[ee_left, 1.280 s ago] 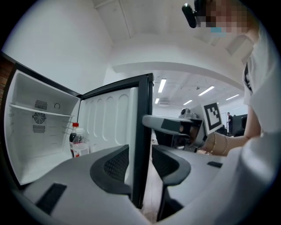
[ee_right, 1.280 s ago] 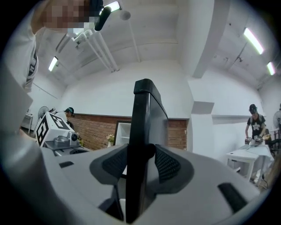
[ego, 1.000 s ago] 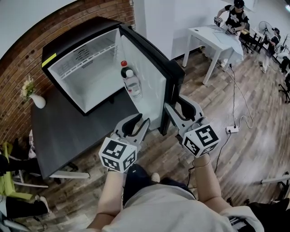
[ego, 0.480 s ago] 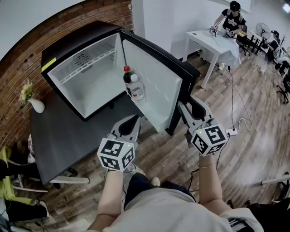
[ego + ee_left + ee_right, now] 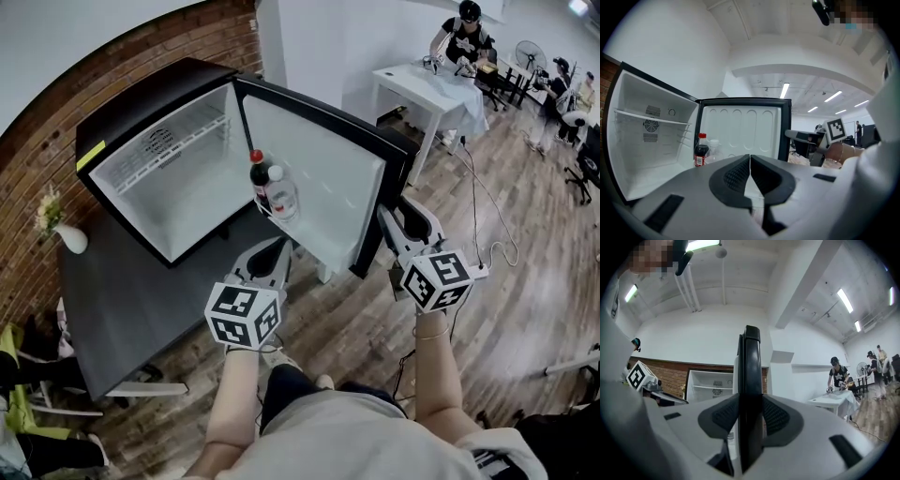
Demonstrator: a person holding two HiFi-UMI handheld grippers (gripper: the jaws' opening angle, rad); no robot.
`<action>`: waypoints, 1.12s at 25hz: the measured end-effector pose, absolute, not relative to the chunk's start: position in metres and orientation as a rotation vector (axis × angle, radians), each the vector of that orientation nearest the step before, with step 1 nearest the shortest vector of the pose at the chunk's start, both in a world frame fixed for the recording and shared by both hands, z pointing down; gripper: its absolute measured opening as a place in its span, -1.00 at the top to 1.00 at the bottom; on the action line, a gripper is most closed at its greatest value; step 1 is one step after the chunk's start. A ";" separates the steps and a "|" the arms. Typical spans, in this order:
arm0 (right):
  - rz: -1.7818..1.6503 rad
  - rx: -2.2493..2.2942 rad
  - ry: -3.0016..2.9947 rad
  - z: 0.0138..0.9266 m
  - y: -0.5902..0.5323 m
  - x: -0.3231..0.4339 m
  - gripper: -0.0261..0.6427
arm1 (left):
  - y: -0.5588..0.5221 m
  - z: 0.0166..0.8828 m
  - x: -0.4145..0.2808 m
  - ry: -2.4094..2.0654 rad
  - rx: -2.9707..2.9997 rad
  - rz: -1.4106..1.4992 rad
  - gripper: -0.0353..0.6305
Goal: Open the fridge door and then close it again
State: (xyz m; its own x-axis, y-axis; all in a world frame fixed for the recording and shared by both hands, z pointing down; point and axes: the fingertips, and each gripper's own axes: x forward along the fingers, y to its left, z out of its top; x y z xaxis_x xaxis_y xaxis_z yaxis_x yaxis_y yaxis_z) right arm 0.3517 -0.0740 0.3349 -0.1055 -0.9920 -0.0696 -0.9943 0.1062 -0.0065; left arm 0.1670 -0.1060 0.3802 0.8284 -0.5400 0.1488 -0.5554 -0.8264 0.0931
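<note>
Right gripper (image 5: 401, 223) grasps the outer edge of the fridge door (image 5: 319, 178), its jaws just tightened on it. Left gripper (image 5: 272, 255) is clenched on nothing, below the door. With the door swung wide from the fridge (image 5: 150, 89) on the desk (image 5: 141, 281), opening looks done and closing remains.

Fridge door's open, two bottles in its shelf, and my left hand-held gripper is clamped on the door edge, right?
No: the right hand-held gripper clamps the fridge door edge, as the right gripper view shows. The rest holds.
</note>
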 end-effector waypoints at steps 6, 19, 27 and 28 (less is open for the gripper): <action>0.047 -2.122 2.234 0.334 -0.079 0.373 0.49 | -0.117 0.377 0.174 -0.858 2.880 0.186 0.87; 0.024 -2.178 2.154 0.338 -0.089 0.393 0.49 | -0.135 0.385 0.180 -0.822 2.888 0.205 0.87; 0.012 -2.175 2.161 0.339 -0.089 0.396 0.50 | -0.135 0.391 0.182 -0.774 2.904 0.217 0.87; 0.010 -2.174 2.163 0.339 -0.089 0.396 0.50 | -0.136 0.391 0.182 -0.773 2.901 0.217 0.87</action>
